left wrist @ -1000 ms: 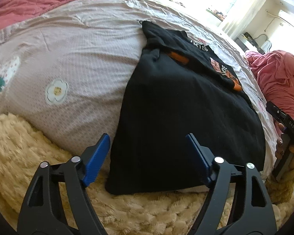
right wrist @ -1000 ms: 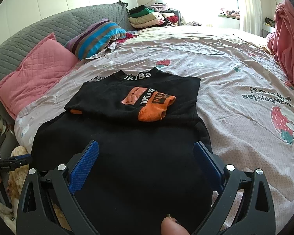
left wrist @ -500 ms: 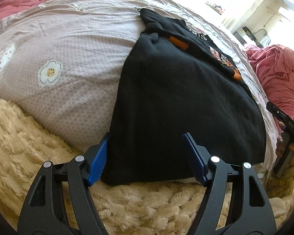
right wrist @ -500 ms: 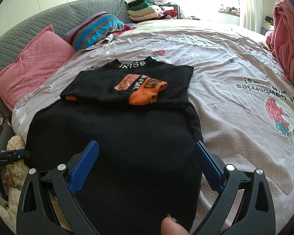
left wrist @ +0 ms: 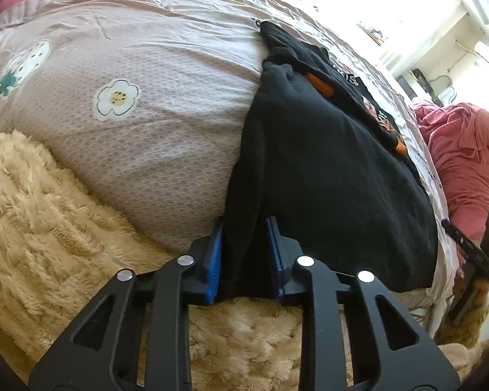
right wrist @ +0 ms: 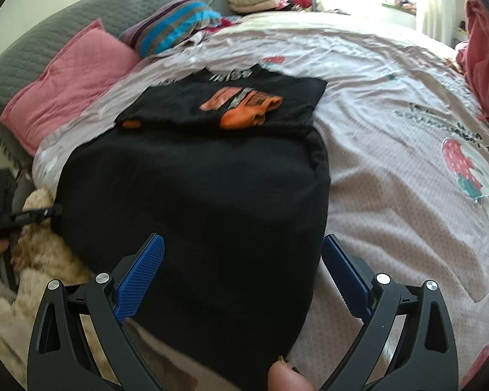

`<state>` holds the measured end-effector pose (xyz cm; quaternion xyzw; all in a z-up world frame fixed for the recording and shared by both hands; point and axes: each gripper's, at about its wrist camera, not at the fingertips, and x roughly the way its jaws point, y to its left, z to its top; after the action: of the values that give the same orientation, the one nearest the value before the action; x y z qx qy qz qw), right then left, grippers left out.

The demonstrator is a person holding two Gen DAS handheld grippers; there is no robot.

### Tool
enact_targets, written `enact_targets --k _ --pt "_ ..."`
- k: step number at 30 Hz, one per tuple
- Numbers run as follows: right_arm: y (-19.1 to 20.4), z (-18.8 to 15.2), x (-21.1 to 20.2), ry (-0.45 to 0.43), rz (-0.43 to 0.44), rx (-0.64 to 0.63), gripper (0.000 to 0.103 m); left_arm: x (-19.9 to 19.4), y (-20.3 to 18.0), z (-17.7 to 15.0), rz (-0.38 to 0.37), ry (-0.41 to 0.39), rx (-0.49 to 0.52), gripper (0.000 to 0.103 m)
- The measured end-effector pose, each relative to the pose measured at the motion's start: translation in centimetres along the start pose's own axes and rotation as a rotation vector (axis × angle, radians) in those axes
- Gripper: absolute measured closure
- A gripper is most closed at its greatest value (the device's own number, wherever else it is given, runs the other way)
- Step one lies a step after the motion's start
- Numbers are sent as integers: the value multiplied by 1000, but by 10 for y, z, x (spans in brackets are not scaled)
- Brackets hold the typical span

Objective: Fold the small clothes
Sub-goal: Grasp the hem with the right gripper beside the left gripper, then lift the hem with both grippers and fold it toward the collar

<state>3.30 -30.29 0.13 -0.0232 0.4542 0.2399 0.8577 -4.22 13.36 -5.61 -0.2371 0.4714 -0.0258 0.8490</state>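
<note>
A black shirt with orange cuffs and an orange print lies flat on the bed, sleeves folded in over its chest (right wrist: pixel 212 176); it also shows in the left wrist view (left wrist: pixel 326 176). My left gripper (left wrist: pixel 244 231) is shut on the shirt's near bottom corner at the bed edge. My right gripper (right wrist: pixel 241 260) is open, its blue pads either side of the shirt's other bottom corner, just above the cloth. The right gripper also appears at the right edge of the left wrist view (left wrist: pixel 472 254).
The bed has a pale pink sheet (right wrist: pixel 391 169) with flower and strawberry prints. A fluffy beige blanket (left wrist: pixel 49 228) hangs below the near edge. Pink (right wrist: pixel 68 75) and striped (right wrist: pixel 176 29) pillows lie at the headboard. A red quilt (left wrist: pixel 466 163) is heaped on the far side.
My left gripper moved forward and closed on the shirt's bottom corner. My right gripper moved forward and lower over the other corner, still open.
</note>
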Motion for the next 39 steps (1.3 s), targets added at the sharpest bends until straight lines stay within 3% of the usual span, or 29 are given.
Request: enact_targets --k 5,7,14,17,19,21,23,26,34,39 --pt "4 -15 -1 81 47 -33 9 -2 -4 -1 23 -2 19 86" --pt "3 -22 -3 101 43 -41 19 -2 -4 -1 24 -1 19 86" --pt "-11 -49 -3 208 55 -8 37 3 -6 2 15 3 11 86" --pt "-11 -56 -5 195 56 -14 46 4 -5 1 17 5 11 86" --pt "-7 -55 -5 182 35 -38 63 4 -5 2 20 7 15 86" --pt "-2 -53 -7 168 9 -82 86 5 -4 2 17 8 10 87" --pt "-2 -49 -9 148 12 -94 93 3 -3 3 26 4 1 94" --pt "0 -43 -13 110 29 -103 94 -1 -5 5 21 -4 9 100" --pt "-13 -9 -42 -89 100 -29 95 -28 -17 23 -43 -74 26 100" --pt "-20 13 -57 -198 92 -6 95 -47 -28 39 -85 -128 44 101"
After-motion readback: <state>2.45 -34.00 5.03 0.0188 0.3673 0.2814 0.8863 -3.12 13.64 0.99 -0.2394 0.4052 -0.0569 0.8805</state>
